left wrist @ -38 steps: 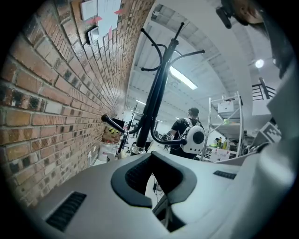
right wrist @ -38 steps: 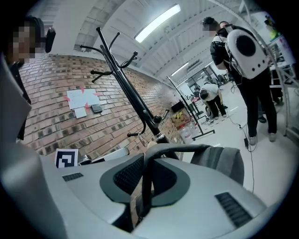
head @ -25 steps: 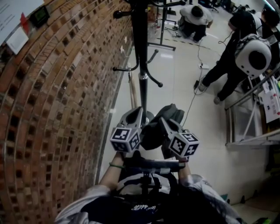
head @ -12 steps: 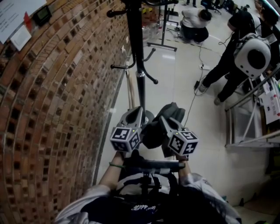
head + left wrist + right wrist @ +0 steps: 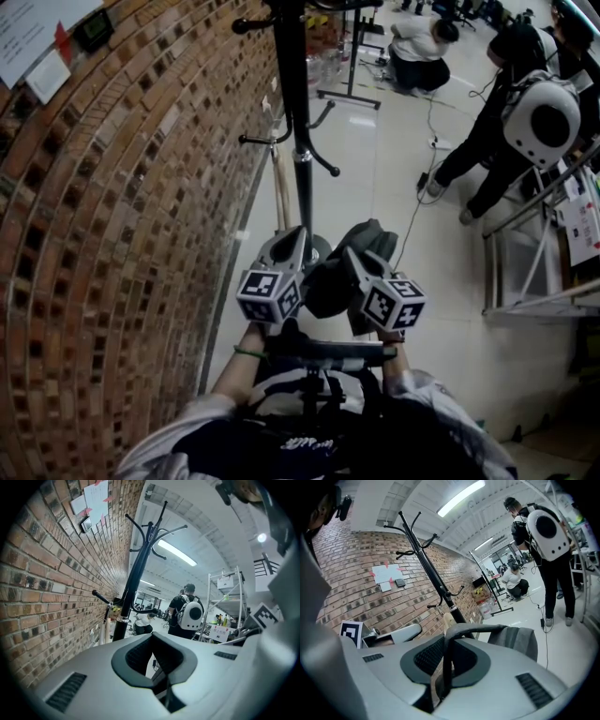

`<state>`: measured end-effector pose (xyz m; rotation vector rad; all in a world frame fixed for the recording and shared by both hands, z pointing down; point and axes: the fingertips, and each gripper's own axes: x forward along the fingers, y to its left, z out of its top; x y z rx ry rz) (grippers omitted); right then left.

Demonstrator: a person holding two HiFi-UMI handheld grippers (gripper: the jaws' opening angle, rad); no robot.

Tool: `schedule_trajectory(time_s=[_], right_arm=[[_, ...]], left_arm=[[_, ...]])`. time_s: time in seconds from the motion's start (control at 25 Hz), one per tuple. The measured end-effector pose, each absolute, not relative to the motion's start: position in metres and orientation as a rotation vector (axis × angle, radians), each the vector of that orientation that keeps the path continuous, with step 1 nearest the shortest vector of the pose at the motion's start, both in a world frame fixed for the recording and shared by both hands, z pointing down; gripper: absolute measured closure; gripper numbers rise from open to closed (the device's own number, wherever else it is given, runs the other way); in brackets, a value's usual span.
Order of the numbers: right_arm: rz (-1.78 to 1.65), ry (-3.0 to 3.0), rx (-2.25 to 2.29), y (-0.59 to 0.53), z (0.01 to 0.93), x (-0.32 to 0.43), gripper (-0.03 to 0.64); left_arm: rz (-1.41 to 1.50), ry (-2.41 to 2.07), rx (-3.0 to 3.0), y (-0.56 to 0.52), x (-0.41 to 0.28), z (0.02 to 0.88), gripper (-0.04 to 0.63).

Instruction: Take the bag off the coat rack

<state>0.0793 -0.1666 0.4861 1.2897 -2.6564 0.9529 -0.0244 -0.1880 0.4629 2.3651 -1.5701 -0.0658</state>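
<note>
The black coat rack [image 5: 298, 112] stands by the brick wall, its hooks bare. The dark grey bag [image 5: 364, 246] hangs free of the rack, in front of me between the two grippers. My right gripper [image 5: 352, 260] is shut on the bag's dark strap [image 5: 448, 660], and the grey bag [image 5: 514, 640] droops past its jaws. My left gripper [image 5: 292, 242] is beside it on the rack's side, jaws together with nothing seen between them. In the left gripper view the coat rack [image 5: 135, 576] rises just ahead.
A curved brick wall [image 5: 112, 234] runs along the left. A person with a white backpack [image 5: 544, 117] stands at the back right, another crouches [image 5: 417, 42] farther off. A metal shelf frame [image 5: 539, 253] is on the right, and a cable [image 5: 417, 202] trails on the floor.
Both grippers and the bag stay where they were. Only the head view has shifted slightly, so the rack sits a little differently in the picture.
</note>
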Motion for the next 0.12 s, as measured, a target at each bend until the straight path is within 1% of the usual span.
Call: schedule_trajectory(time_s=[0.12], right_arm=[[0.956, -2.655, 1.294, -0.1663, 0.4857, 0.0774, 0.577]], left_arm=[[-0.059, -1.572, 2.358, -0.1869, -0.0270, 0.4605, 0.588]])
